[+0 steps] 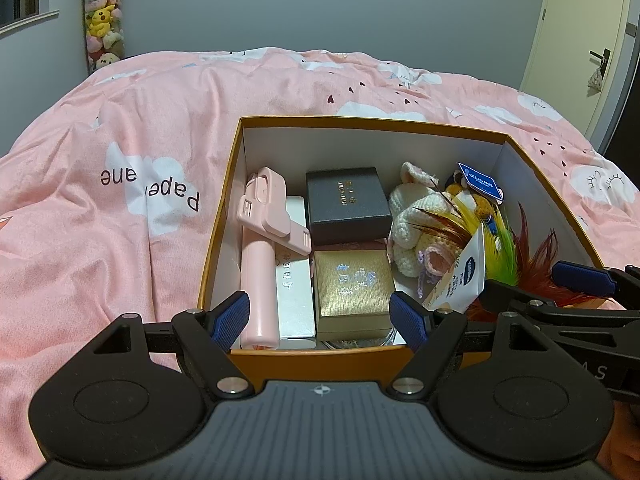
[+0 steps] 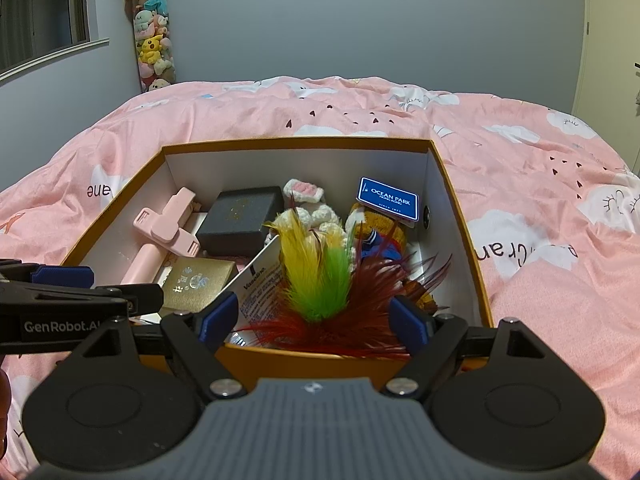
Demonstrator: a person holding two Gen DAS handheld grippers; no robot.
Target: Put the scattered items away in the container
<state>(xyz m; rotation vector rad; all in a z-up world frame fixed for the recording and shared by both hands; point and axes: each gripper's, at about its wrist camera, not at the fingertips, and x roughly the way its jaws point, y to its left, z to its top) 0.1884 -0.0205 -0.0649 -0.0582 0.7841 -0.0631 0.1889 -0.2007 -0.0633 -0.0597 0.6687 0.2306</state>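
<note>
An orange box point(image 1: 224, 208) point(image 2: 460, 216) with white inner walls sits on the pink bed cover. Inside lie a pink folding stick point(image 1: 260, 264) point(image 2: 160, 236), a black case point(image 1: 346, 204) point(image 2: 240, 220), a gold case point(image 1: 352, 288) point(image 2: 198, 282), a white crochet toy point(image 1: 412, 224) point(image 2: 316, 216), a feather toy point(image 1: 500, 248) point(image 2: 324, 284), a white tube point(image 1: 460, 280) point(image 2: 258, 280) and a plush with a blue tag point(image 2: 388, 200). My left gripper point(image 1: 320, 316) stands open over the box's near wall, nothing between its pads. My right gripper point(image 2: 316, 320) is open above the feathers.
The pink bed cover point(image 1: 120, 240) point(image 2: 540, 280) spreads all around the box. A tall clear tube of plush toys point(image 1: 102, 16) point(image 2: 154, 36) stands in the far left corner by a window sill. A door point(image 1: 580, 40) is at the right.
</note>
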